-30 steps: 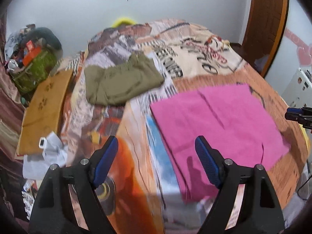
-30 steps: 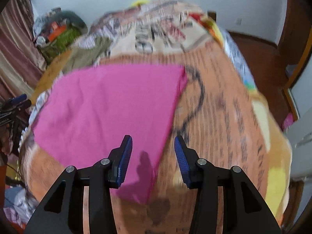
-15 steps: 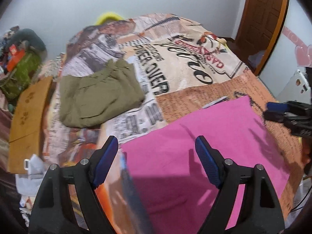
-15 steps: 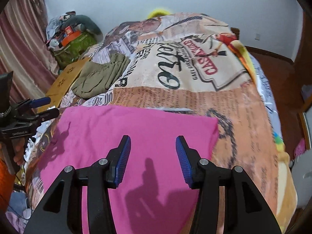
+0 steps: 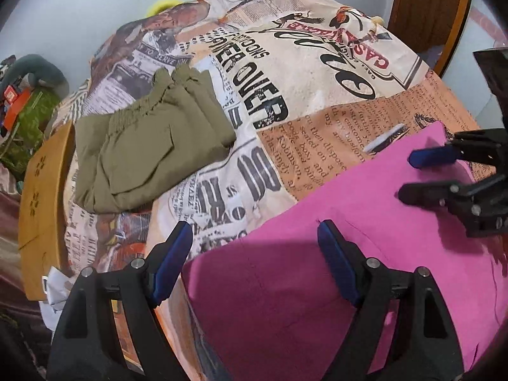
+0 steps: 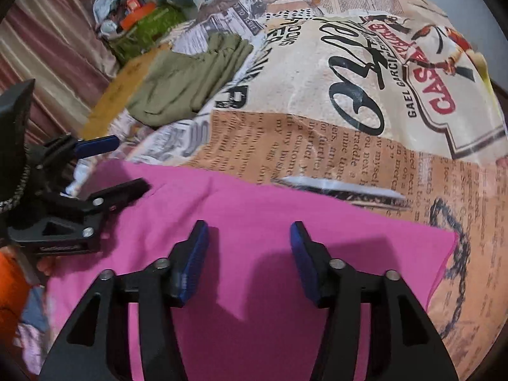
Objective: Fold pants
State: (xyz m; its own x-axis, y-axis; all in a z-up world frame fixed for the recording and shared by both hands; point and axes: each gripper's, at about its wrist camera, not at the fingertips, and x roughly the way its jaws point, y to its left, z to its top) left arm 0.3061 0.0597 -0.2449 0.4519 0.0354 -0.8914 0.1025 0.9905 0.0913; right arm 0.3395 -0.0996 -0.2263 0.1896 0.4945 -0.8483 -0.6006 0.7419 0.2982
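Observation:
Pink pants (image 5: 343, 254) lie folded flat on the near part of the bed, also in the right wrist view (image 6: 285, 222). My left gripper (image 5: 254, 250) is open and empty, low over the pants' left edge. My right gripper (image 6: 249, 247) is open and empty, low over the pants' middle. Each gripper shows in the other's view: the right one (image 5: 409, 174) over the pants' far right corner, the left one (image 6: 133, 165) at their left edge.
Folded olive-green pants (image 5: 149, 146) lie farther back on the left of the newspaper-print bedspread (image 5: 285, 63). A wooden board (image 5: 41, 190) and a pile of clutter (image 6: 143, 16) sit beside the bed on the left. A wooden door (image 5: 425, 9) stands at back right.
Both grippers have moved forward and lower over the pink pants, staying open. The two grippers now sit closer to each other above the cloth.

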